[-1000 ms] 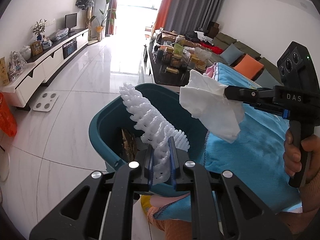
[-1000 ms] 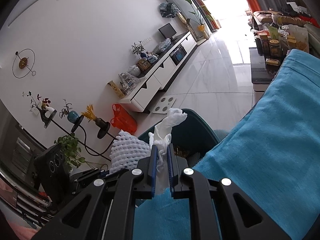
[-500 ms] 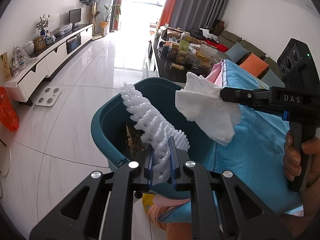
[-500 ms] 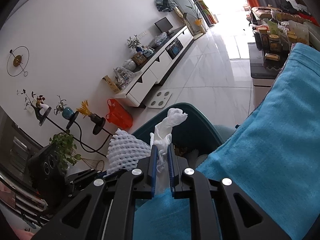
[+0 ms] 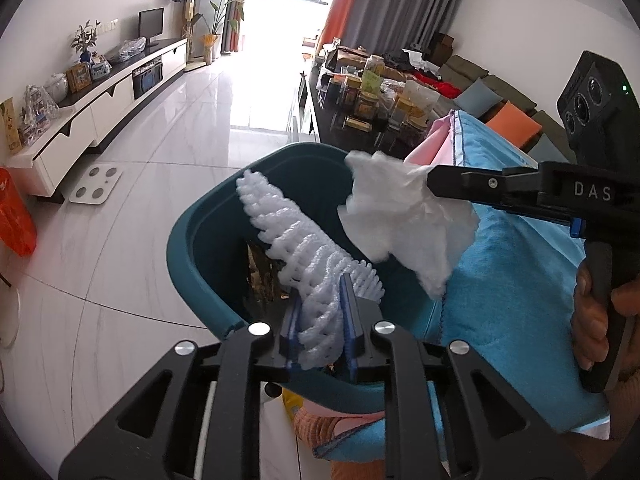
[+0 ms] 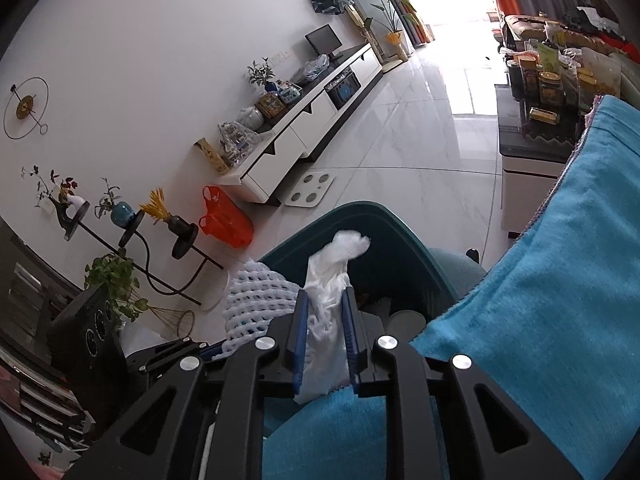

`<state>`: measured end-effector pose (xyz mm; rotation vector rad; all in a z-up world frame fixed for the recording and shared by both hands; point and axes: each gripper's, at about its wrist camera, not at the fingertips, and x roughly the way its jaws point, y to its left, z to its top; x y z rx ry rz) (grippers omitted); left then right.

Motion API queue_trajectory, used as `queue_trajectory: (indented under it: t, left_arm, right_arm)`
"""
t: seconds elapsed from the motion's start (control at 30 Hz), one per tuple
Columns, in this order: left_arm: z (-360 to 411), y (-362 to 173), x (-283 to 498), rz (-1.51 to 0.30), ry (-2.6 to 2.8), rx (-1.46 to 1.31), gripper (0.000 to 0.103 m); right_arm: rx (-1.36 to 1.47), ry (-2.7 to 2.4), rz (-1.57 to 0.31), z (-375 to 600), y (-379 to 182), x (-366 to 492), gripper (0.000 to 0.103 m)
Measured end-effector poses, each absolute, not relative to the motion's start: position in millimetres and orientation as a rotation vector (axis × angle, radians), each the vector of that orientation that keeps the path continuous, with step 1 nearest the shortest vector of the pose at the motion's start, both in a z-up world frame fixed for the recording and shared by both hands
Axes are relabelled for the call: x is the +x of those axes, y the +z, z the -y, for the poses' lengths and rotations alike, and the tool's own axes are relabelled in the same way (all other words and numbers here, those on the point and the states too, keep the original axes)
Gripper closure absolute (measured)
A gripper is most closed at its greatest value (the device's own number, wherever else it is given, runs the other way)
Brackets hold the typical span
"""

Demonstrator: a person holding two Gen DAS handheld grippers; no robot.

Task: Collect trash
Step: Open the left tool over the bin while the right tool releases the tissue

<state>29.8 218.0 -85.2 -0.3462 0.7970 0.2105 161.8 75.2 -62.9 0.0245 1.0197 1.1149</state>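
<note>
**Foam net and tissue held over the teal bin**

A teal bin [image 5: 192, 248] is seen standing on the tiled floor, just beside a blue cloth [image 5: 512, 280] draped at its right. Inside the bin, brownish scraps [image 5: 260, 268] are made out in the left wrist view; in the right wrist view a pale round object [image 6: 406, 322], too unclear to be named, is seen near the bottom.

A white foam net [image 5: 296, 248] is clamped between the narrowly parted fingers of the left gripper [image 5: 320, 316] and is held above the bin's opening. A crumpled white tissue [image 6: 328, 300] is pinched in the right gripper [image 6: 325, 336], whose fingers are drawn in against it; it is held at the bin's right rim, overlapping the edge of the blue cloth.

Compared with a second ago, both pieces are gripped just as before, but more of the bin's interior is now shown beneath the tissue, and the tissue is seen further over the opening
</note>
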Motion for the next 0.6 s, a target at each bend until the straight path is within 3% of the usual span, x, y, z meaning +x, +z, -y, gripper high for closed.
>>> queue_trajectory:
  t: [0.1, 0.17, 0.27, 0.5, 0.6]
  left_arm:
    - [-218.4, -90.3, 33.7, -0.803, 0.208, -0.357, 0.080]
    - [-219.9, -93.2, 34.9, -0.805, 0.207, -0.371, 0.069]
    - [-220.2, -95.1, 34.3, -0.800, 0.206, -0.373, 0.062]
    - [-216.2, -85.4, 26.0, -0.764, 0.221, -0.369, 0.057]
    - [-210.5, -74.8, 17.3, -0.728, 0.233, -0.345, 0.049]
  right_arm:
    - [0.023, 1.113, -1.021, -76.2, -63.4, 161.9, 0.084]
    - [0.029, 1.112, -1.020, -75.0, -63.3, 162.3, 0.083]
    - [0.033, 1.113, -1.016, -72.4, -63.0, 161.2, 0.081]
    - [0.051, 1.117, -1.002, -55.4, -61.6, 162.0, 0.079]
    - [0.051, 1.117, -0.981, -44.1, -58.3, 160.1, 0.075]
